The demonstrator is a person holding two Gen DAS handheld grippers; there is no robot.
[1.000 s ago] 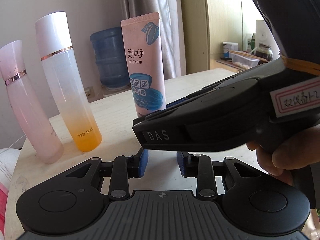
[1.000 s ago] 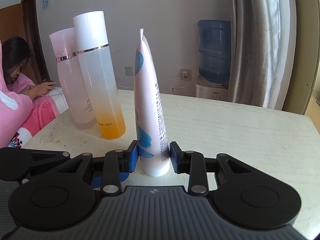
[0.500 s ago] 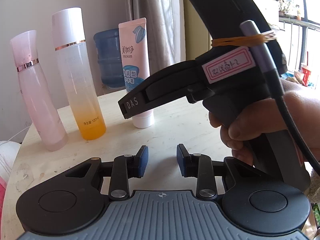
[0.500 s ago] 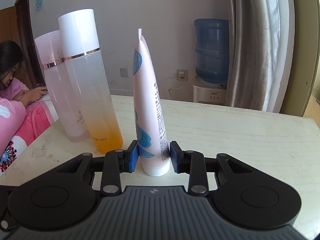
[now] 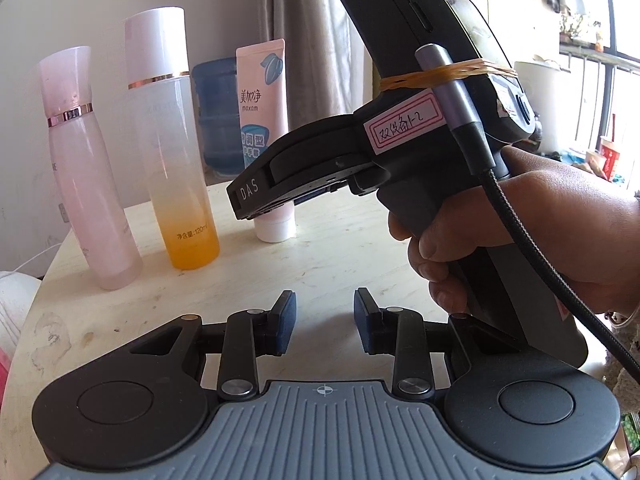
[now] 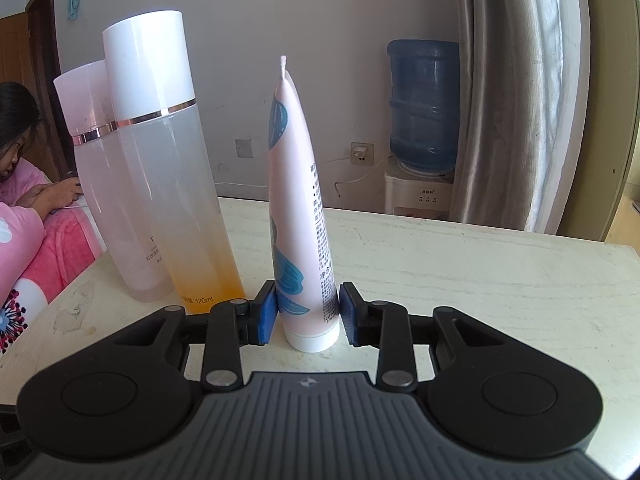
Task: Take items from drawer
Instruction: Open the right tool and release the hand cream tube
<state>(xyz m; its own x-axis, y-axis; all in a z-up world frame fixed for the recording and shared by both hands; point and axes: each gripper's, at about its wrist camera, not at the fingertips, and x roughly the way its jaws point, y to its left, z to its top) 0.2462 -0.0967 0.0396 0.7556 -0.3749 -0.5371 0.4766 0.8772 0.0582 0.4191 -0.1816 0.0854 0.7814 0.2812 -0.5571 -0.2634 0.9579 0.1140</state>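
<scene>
A pink hand-cream tube (image 6: 298,200) stands upright on its white cap on the pale table (image 6: 480,280). My right gripper (image 6: 307,312) is shut on its lower part, one blue pad on each side. In the left wrist view the same tube (image 5: 262,92) shows behind the right gripper's black body, whose handle a hand (image 5: 520,232) holds. Just left of the tube stand a clear bottle with orange liquid (image 6: 172,184) and a frosted pink bottle (image 6: 96,184). My left gripper (image 5: 325,312) hovers low over the table, open a little, with nothing between its pads.
The table's rounded left edge (image 5: 36,292) lies close to the two bottles. A person in pink (image 6: 24,208) sits beyond that edge. Behind the table are a blue water jug (image 6: 424,104) on a dispenser and a grey curtain (image 6: 512,80).
The right gripper has carried the tube left, closer to the orange bottle. In the left wrist view the right gripper and tube now sit farther off, with more of the hand showing.
</scene>
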